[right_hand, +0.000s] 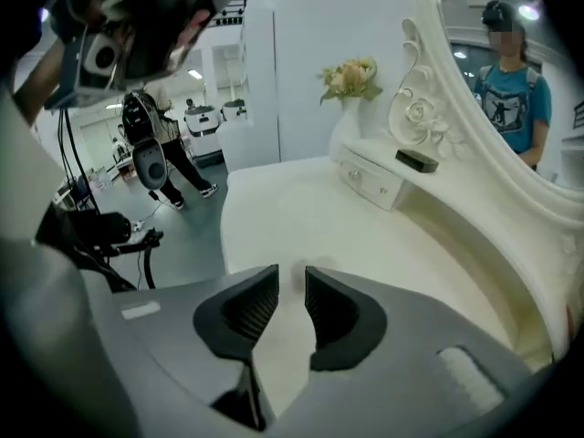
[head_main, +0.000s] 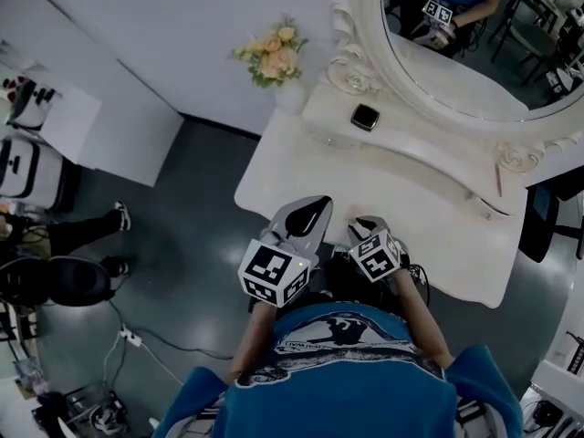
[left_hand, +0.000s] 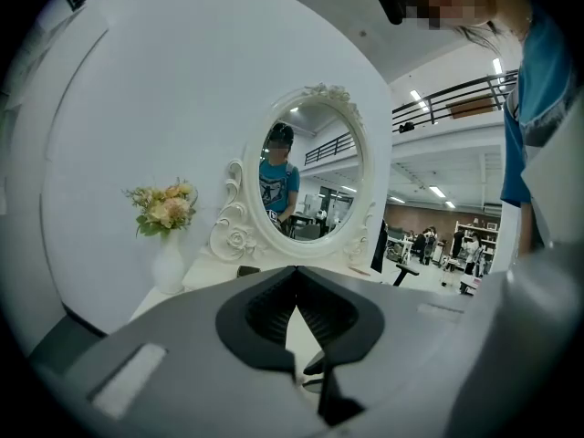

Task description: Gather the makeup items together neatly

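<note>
Vanity table is nearly bare, so gathering the items means long reaches. At the far left, the vase of flowers stands near the dark compact on the raised shelf, and a careless sweep could topple it. At the near edge, the left gripper has its jaws together and the right gripper has them slightly apart; both are empty. Far right, a thin pink stick may roll away if pinched off-centre.
</note>
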Motion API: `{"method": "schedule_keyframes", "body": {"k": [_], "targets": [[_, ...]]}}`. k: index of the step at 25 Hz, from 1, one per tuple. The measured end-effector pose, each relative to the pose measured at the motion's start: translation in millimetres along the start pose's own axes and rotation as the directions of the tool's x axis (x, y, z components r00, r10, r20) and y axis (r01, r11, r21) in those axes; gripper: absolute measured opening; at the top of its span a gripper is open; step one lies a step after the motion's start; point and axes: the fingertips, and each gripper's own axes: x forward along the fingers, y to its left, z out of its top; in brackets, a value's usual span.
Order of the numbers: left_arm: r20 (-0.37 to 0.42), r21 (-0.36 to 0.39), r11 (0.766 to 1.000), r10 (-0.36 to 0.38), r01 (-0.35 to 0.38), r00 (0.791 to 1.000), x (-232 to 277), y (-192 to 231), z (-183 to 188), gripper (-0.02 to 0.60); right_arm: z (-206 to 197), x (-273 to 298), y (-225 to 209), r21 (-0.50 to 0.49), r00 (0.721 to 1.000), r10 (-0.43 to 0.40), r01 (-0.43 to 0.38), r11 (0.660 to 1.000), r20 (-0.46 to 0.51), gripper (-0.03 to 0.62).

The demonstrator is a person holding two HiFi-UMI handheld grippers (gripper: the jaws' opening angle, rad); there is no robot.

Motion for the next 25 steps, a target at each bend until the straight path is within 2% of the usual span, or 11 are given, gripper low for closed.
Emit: {"method": "schedule_keyframes", "body": {"k": [3, 6, 11, 13, 16, 20, 25], "targets": [[-0.017, -0.001, 1.000, 0.018, -0.018, 1.000, 11, 11, 2, 0.015, -12, 18, -7, -0.070, 0.998, -0.013, 0.009, 0.998, -0.056, 0.094], [-0.038, 0.001, 0.999, 0.034, -0.034, 0.999, 22, 20, 1, 0.015, -18, 27, -13, -0.103, 0.998, -0.015, 0.007, 0.995, -0.069, 0.084], [-0.059, -0.002, 0.999, 0.041, -0.042, 0.997, 37, 27, 0, 0.015, -6, 25, -13, -0.022, 0.995, 0.099, -0.100, 0.995, -0.024, 0.037], [-0.066, -0.004, 0.999, 0.031, -0.032, 0.997, 44, 25, -2, 0.015, -1, 20, -19, -0.016, 0.994, 0.107, -0.107, 0.994, -0.007, 0.034], [-0.080, -0.008, 1.000, -0.003, 0.002, 0.997, 56, 18, -4, 0.015, 1, 6, -40, -0.010, 0.998, 0.063, -0.063, 0.998, 0.015, 0.031], [-0.093, 0.001, 0.999, -0.049, 0.049, 0.994, 73, 9, -4, 0.015, -9, -15, -78, 0.029, 0.999, -0.038, 0.037, 0.999, 0.029, 0.031], [-0.114, 0.008, 0.995, -0.094, 0.096, 0.989, 89, -3, -7, 0.015, -41, -36, -127, 0.049, 0.988, -0.154, 0.155, 0.987, -0.025, 0.029]]}}
